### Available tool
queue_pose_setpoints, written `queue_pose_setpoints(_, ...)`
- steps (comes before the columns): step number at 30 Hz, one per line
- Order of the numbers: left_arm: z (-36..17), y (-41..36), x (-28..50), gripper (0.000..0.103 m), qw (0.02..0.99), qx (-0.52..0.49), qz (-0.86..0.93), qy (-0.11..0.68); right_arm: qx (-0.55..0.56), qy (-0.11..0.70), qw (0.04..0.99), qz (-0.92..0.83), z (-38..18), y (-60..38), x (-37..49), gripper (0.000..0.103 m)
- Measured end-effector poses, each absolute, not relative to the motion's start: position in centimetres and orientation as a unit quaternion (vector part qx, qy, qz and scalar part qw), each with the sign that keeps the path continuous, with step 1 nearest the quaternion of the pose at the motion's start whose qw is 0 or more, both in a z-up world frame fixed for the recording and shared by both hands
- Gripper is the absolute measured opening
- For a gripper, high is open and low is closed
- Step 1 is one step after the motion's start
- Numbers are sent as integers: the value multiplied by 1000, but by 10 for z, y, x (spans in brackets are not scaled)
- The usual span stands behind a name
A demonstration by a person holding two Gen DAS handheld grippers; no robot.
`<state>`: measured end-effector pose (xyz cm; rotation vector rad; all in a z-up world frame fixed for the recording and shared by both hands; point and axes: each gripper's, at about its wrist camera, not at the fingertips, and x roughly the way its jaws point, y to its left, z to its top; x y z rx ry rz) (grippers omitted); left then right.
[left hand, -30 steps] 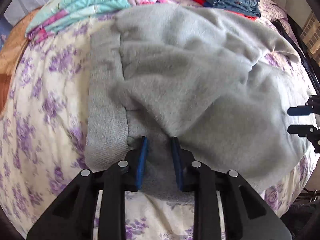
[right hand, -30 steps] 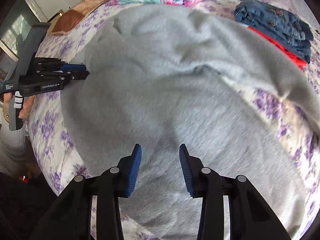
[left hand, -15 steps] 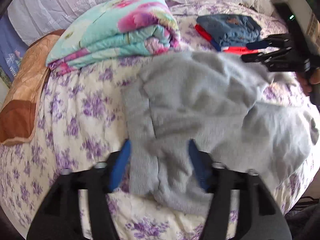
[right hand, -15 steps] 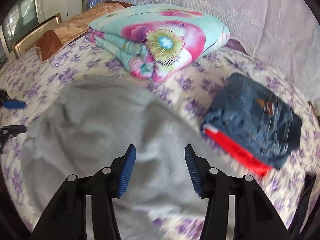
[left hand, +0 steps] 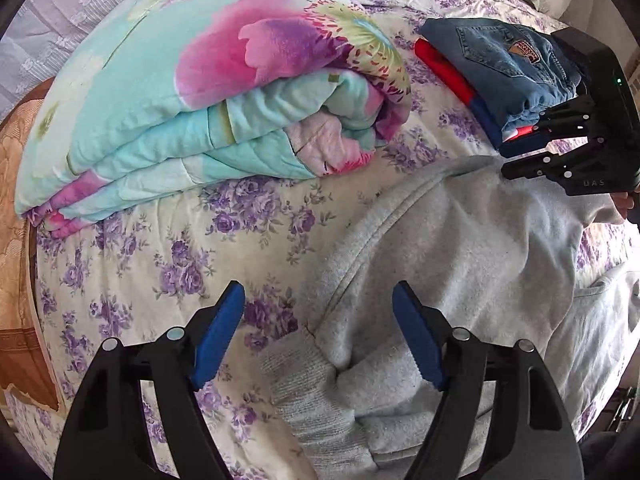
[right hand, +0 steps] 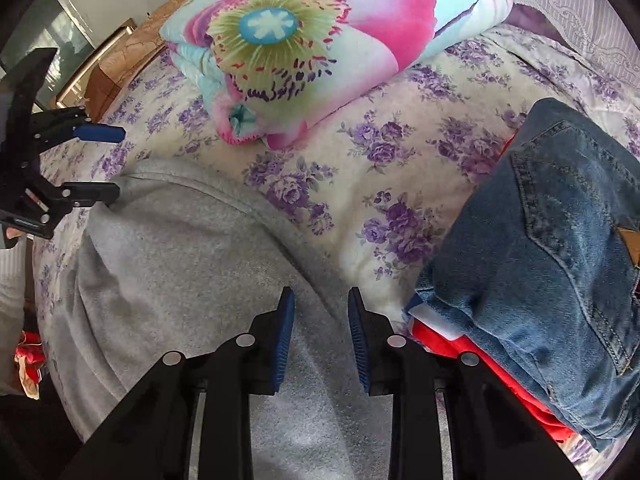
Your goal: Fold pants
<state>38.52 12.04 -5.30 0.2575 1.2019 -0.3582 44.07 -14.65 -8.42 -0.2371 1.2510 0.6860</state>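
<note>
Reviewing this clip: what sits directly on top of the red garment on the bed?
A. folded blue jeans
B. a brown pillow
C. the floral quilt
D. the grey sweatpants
A: the folded blue jeans lie stacked on the red garment, whose edge sticks out beneath them.

I see a bed sheet (left hand: pixel 248 216) with purple flowers and a folded floral quilt (left hand: pixel 208 80) lying on it. To its right, folded jeans (right hand: pixel 560 248) sit atop a red garment (right hand: pixel 472 356). A brown cushion (left hand: pixel 16 184) lies far left.
</note>
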Motion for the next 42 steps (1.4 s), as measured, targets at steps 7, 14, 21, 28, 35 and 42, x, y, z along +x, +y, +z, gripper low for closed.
queue_pose_setpoints(7,-60,125,394,74,800,121,-164,565,-124,568,758,296,-83,-161,433,28)
queue_pose_setpoints(14,-61,123,393,74,796,137,-165,566,-205,572,738,293,-103,-141,419,28)
queue_pose_setpoints(21,-58,126,393,74,798,132,-161,565,-139,558,763,296,-82,-164,430,28)
queue_pose_setpoints(28,-62,123,395,74,796,130,-164,567,-146,578,753,279,-98,-177,429,28)
queue_pose_setpoints(35,-67,116,398,74,788,130,-171,578,-192,585,741,270,-126,-159,425,36)
queue_pose_setpoints(42,-62,118,401,74,786,113,-177,582,-268,500,784,253,-99,-147,392,9)
